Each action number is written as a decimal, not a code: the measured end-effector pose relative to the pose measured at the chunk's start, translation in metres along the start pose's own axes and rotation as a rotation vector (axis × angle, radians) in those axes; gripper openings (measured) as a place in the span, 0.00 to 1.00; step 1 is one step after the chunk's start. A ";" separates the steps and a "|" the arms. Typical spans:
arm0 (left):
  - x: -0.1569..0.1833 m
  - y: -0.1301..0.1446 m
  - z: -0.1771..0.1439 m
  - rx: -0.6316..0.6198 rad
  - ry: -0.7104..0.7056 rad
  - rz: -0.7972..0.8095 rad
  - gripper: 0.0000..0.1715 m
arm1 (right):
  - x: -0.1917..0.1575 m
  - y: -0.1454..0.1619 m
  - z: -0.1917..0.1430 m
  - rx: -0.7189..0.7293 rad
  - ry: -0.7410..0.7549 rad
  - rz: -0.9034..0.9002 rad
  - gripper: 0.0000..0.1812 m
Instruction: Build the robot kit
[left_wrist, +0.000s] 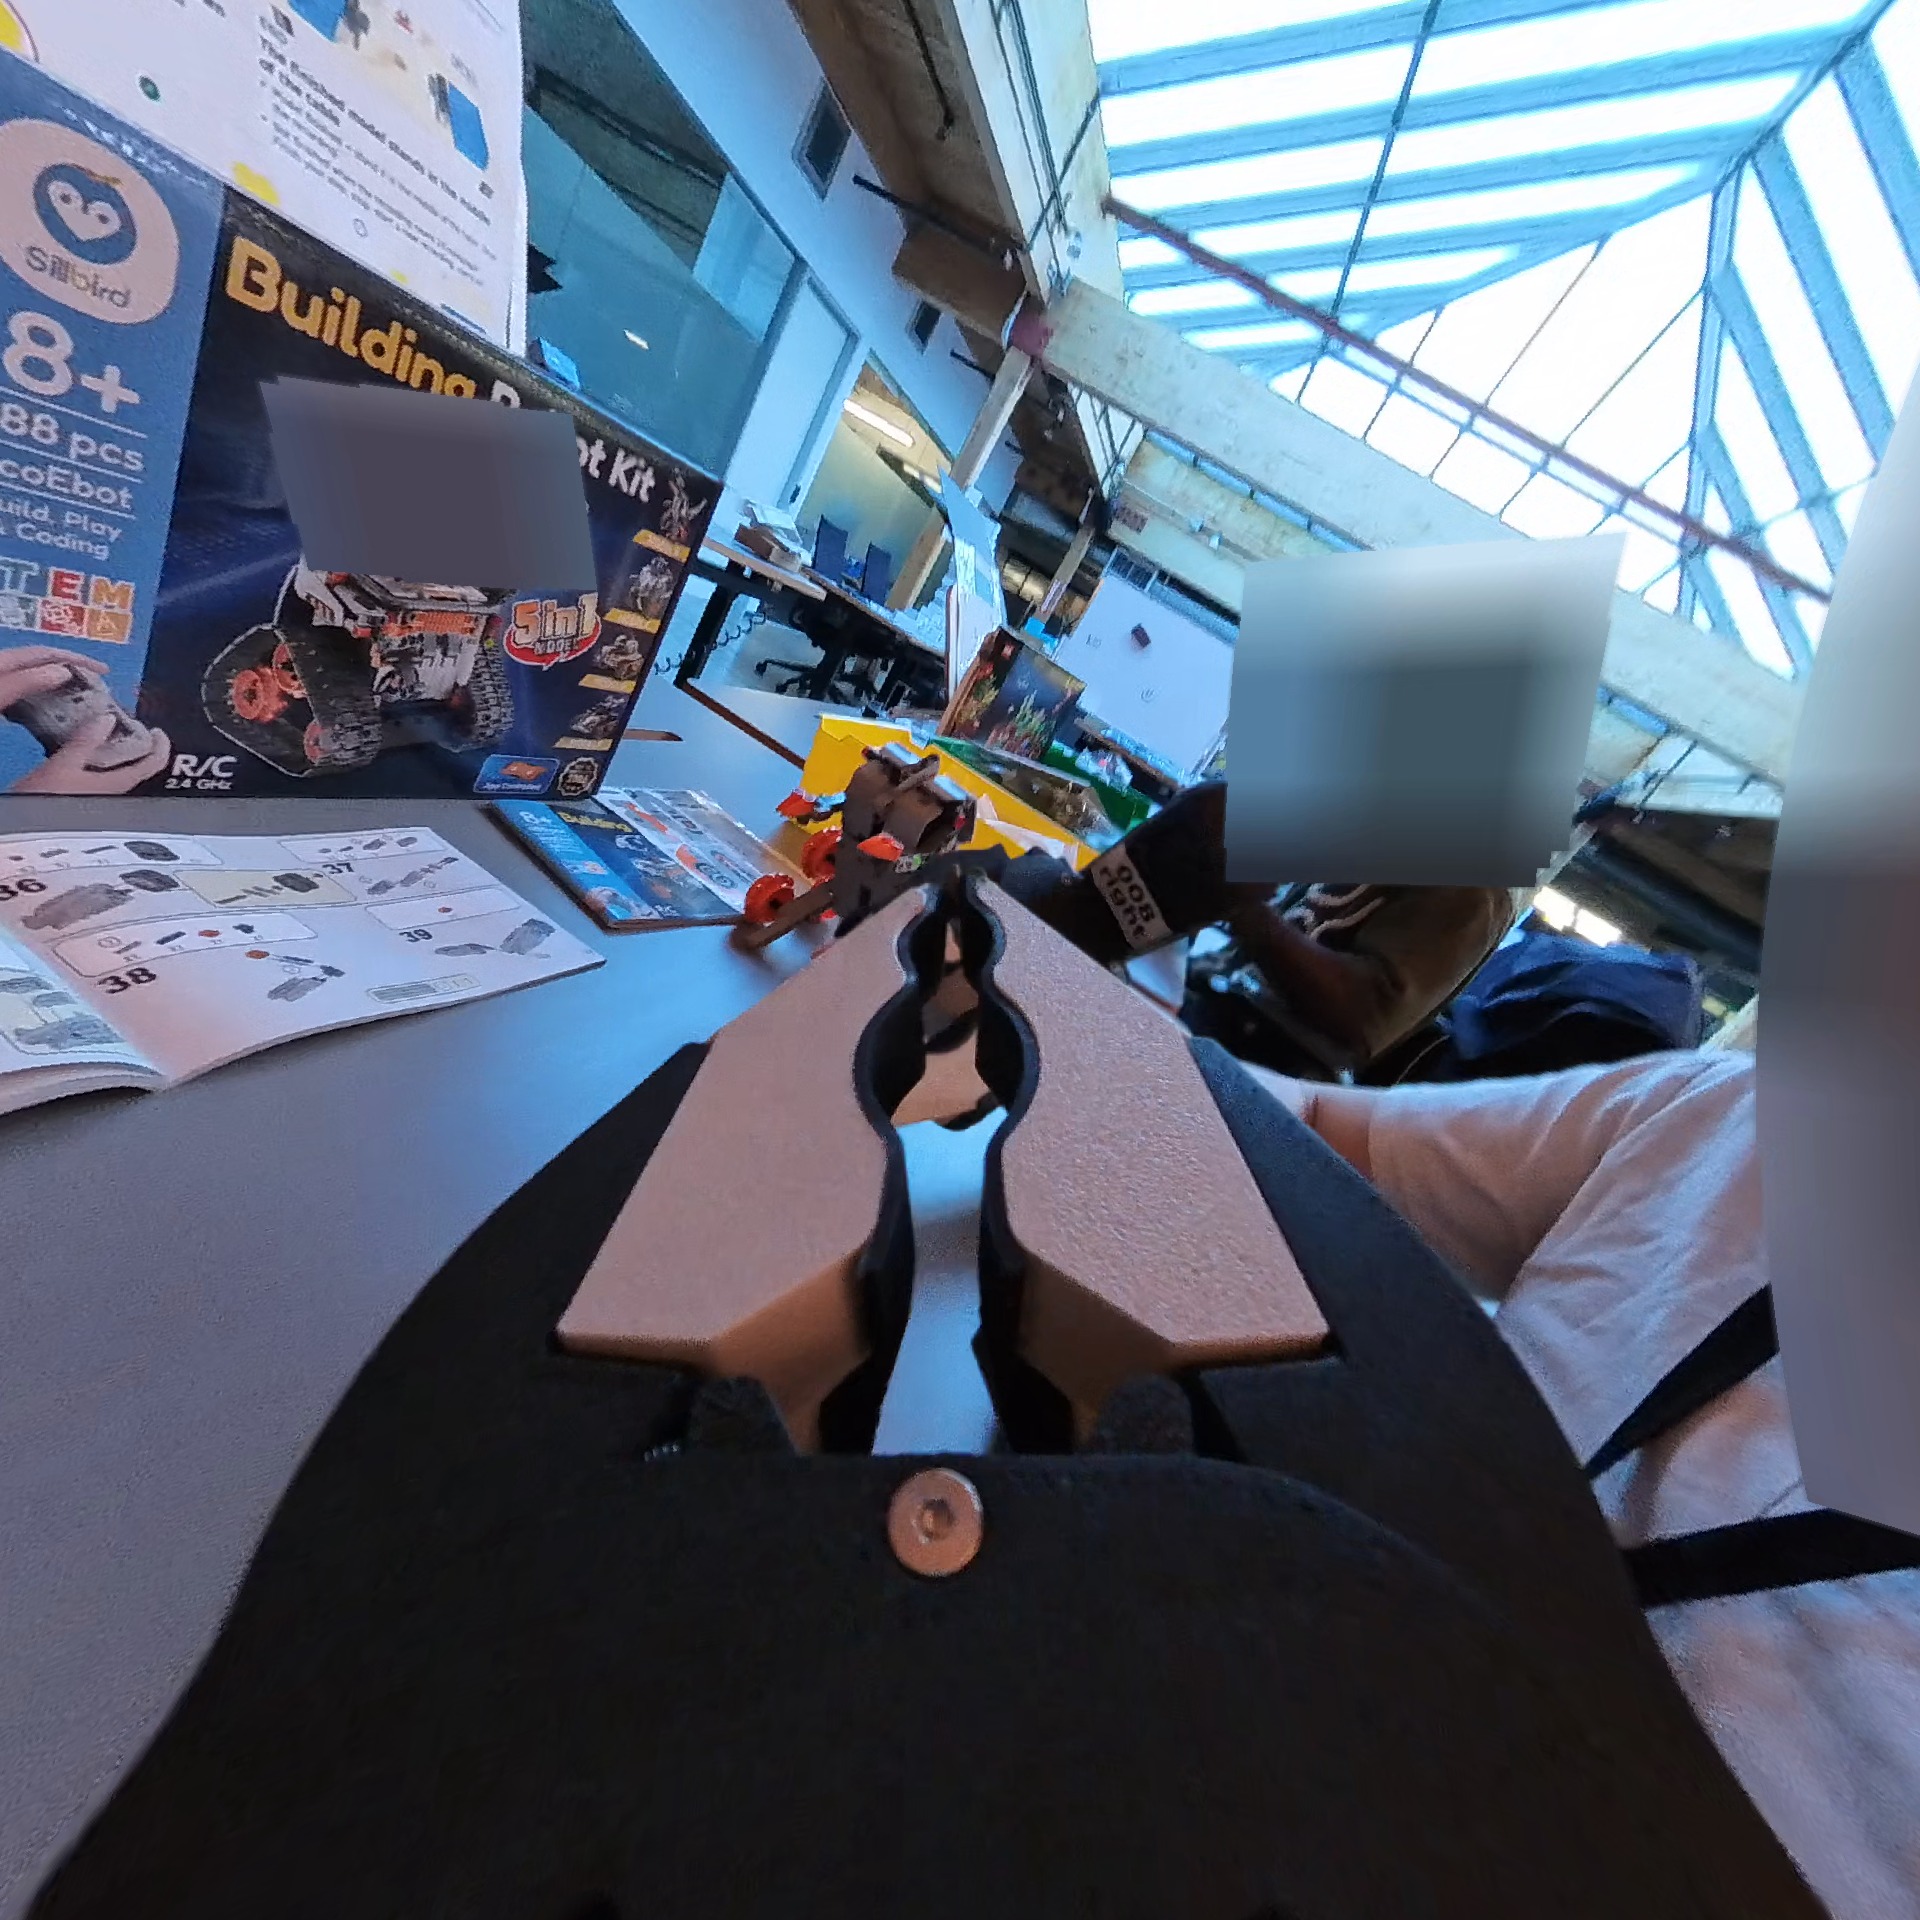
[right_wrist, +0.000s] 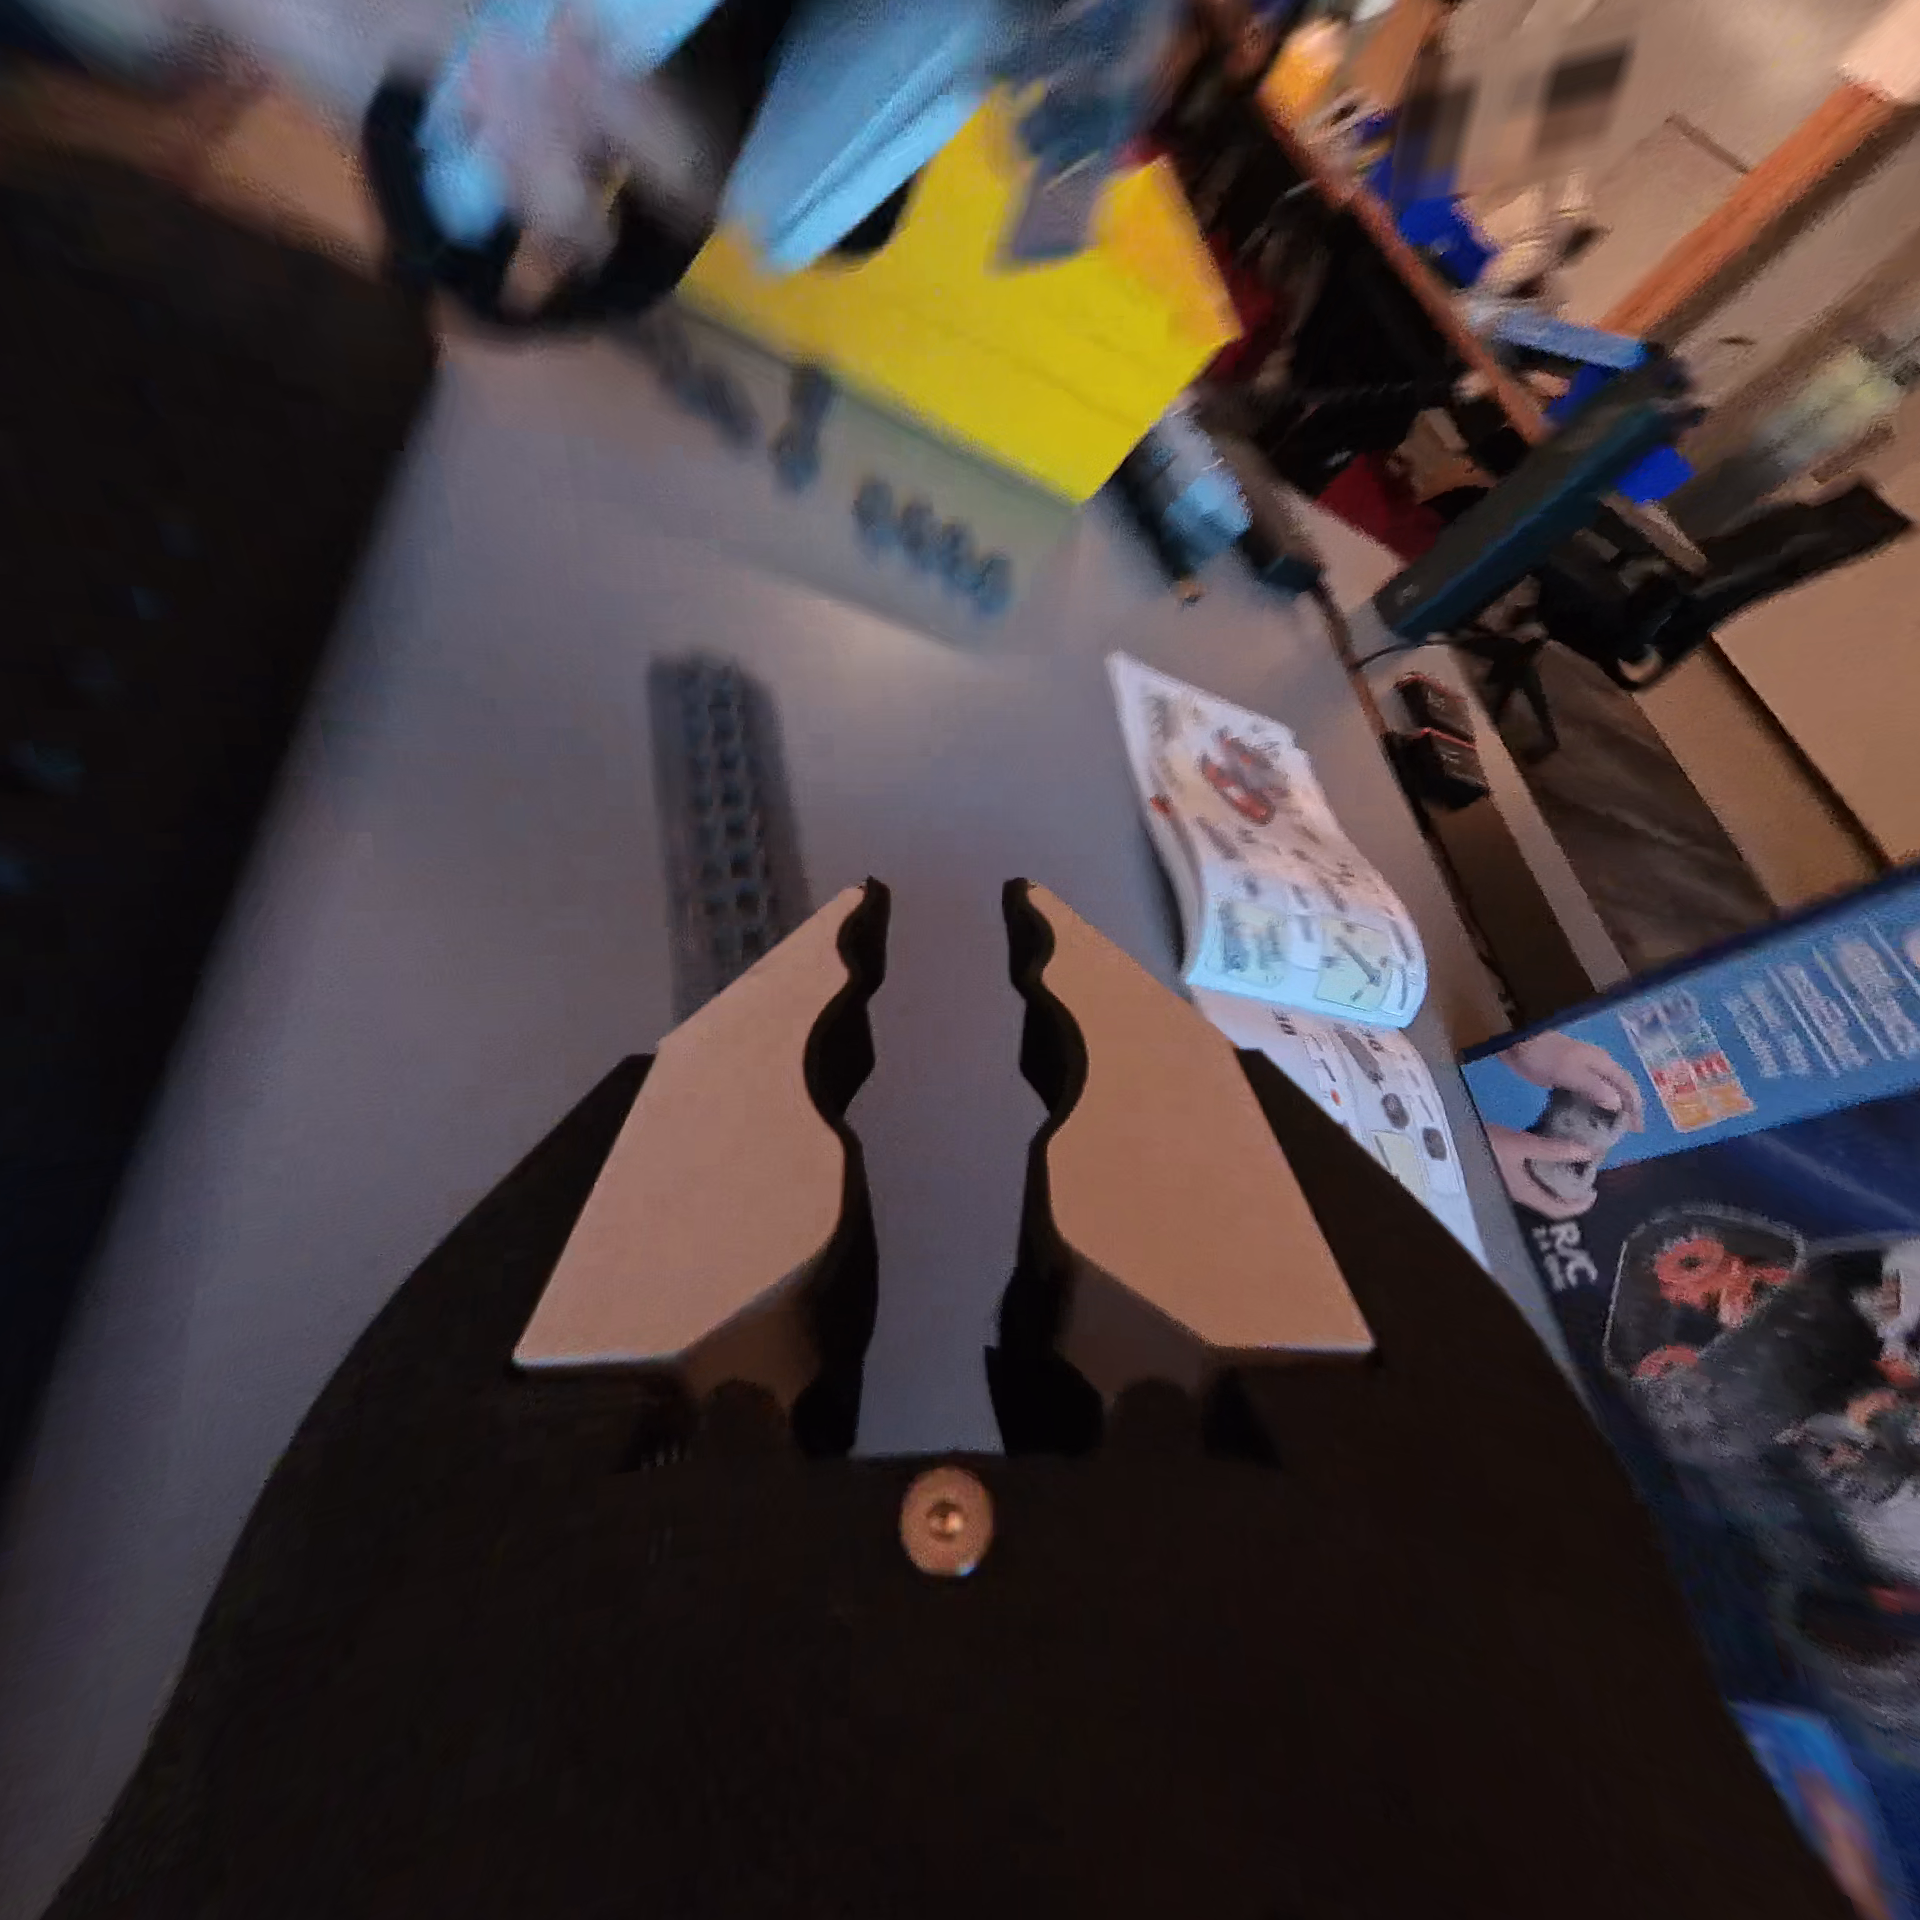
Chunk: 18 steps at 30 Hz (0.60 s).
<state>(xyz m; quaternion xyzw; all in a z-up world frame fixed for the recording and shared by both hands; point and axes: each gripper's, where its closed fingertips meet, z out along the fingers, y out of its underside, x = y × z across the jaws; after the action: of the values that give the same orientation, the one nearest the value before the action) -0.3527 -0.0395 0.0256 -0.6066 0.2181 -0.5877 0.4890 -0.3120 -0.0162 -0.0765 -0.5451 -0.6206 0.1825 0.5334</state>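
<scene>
Left wrist view: the left gripper has its jaws pinched nearly together at the tips, clamped on the dark lower end of a small brick-built model with orange wheels, which sticks up just past the fingertips, over the grey bench. Off to the gripper's left an open instruction booklet lies flat, with a big blue-and-black kit box standing behind it. A thinner blue booklet lies just left of the model, and a yellow box sits farther ahead. To the right there's a person's white sleeve. Right wrist view is pretty motion-blurred: the right gripper is parted with a clear gap and nothing between the jaws, just bare bench showing through. A dark grey studded strip lies just ahead and left of the tips. The open booklet is to the right, the kit box further right, and the yellow box well ahead.
</scene>
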 end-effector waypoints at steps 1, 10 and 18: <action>0.000 0.000 0.002 0.015 0.002 -0.029 0.00 | 0.012 -0.009 -0.004 0.051 0.057 0.082 0.15; -0.021 0.020 0.019 -0.025 -0.125 -0.049 0.00 | 0.015 -0.046 -0.021 0.173 0.164 0.050 0.18; -0.027 0.032 0.023 -0.036 -0.132 -0.070 0.00 | 0.013 -0.047 -0.021 0.299 -0.040 0.399 0.11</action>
<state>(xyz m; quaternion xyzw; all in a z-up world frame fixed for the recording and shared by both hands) -0.3276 -0.0233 -0.0111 -0.6601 0.1744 -0.5591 0.4705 -0.3141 -0.0284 -0.0250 -0.5682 -0.4773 0.3846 0.5490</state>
